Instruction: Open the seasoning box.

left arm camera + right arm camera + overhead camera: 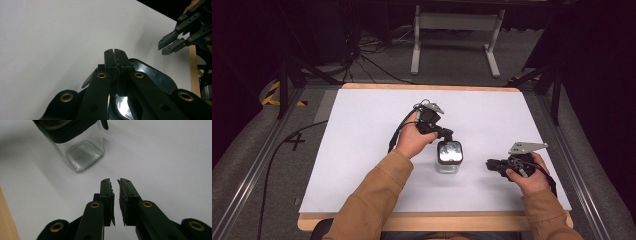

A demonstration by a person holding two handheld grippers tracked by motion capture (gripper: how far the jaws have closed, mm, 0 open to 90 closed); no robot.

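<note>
So there's a clear square glass jar (449,162) with a black lid (449,151) standing upright mid-table on the white table (362,150). The left gripper (446,136) sits right over the lid's rim, jaws pressed together. The right gripper (490,164) hangs just beside the jar, jaws slightly parted, gripping nothing.
</note>
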